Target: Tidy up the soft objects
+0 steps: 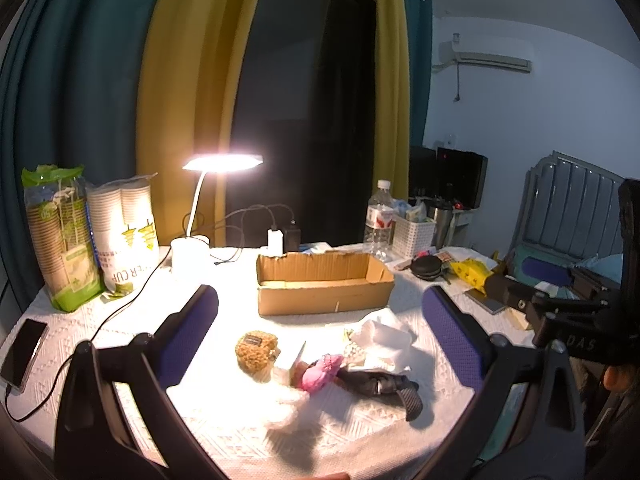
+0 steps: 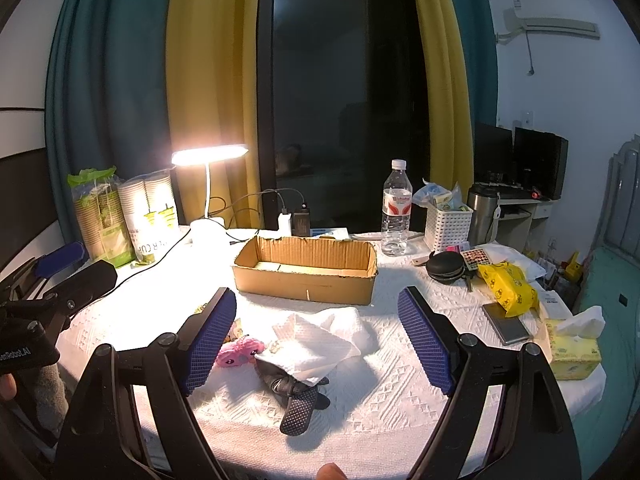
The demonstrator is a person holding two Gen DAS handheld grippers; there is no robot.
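An open cardboard box (image 1: 324, 288) (image 2: 306, 276) stands mid-table. In front of it lie soft things in a heap: a brown fuzzy plush (image 1: 256, 354), a pink plush (image 1: 320, 370) (image 2: 240, 352), a white cloth (image 1: 386, 336) (image 2: 320, 340), a dark grey sock with dotted sole (image 1: 380, 388) (image 2: 298, 400) and a pale fluffy piece (image 1: 290, 402). My left gripper (image 1: 320, 344) is open above the heap, holding nothing. My right gripper (image 2: 318, 338) is open above the white cloth, holding nothing.
A lit desk lamp (image 1: 218, 184) and paper cup packs (image 1: 88, 240) stand at the back left. A phone (image 1: 24, 354) on a cable lies far left. A water bottle (image 2: 396, 208), white basket (image 2: 446, 228), yellow packet (image 2: 508, 284) and tissue box (image 2: 574, 354) crowd the right.
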